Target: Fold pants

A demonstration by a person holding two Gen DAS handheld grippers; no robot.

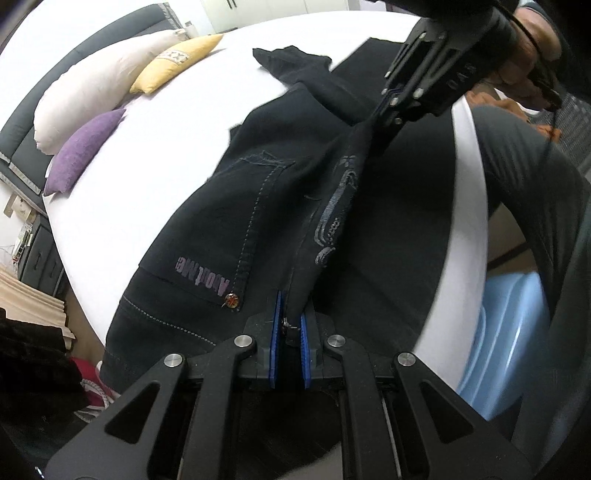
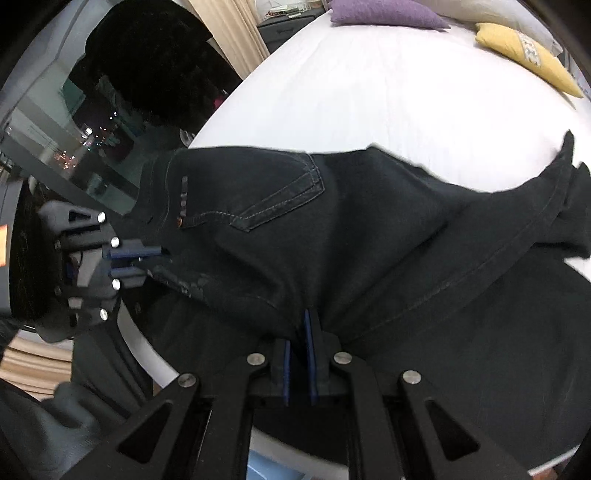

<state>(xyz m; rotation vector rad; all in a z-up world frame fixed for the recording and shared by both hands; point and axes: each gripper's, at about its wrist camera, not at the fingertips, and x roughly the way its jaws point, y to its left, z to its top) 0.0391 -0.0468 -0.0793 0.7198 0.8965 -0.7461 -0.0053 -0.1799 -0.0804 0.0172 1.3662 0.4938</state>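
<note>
Black jeans (image 1: 236, 206) with grey stitching, a back pocket and a purple "AboutMe" print lie across the white bed (image 1: 147, 155). My left gripper (image 1: 290, 325) is shut on the waistband end near the zipper. My right gripper (image 2: 298, 332) is shut on a bunched fold of the jeans (image 2: 332, 229) further along the same edge. Between the two grips the edge is lifted and stretched. In the left wrist view the right gripper (image 1: 384, 125) pinches the fabric at upper right. In the right wrist view the left gripper (image 2: 147, 262) shows at the left. The legs trail away over the bed.
A white pillow (image 1: 96, 99), a yellow cushion (image 1: 177, 62) and a purple cushion (image 1: 81, 155) lie at the head of the bed. A light blue tub (image 1: 506, 332) stands beside the bed. A dark window (image 2: 74, 140) and beige curtains (image 2: 236, 33) are beyond the bed's edge.
</note>
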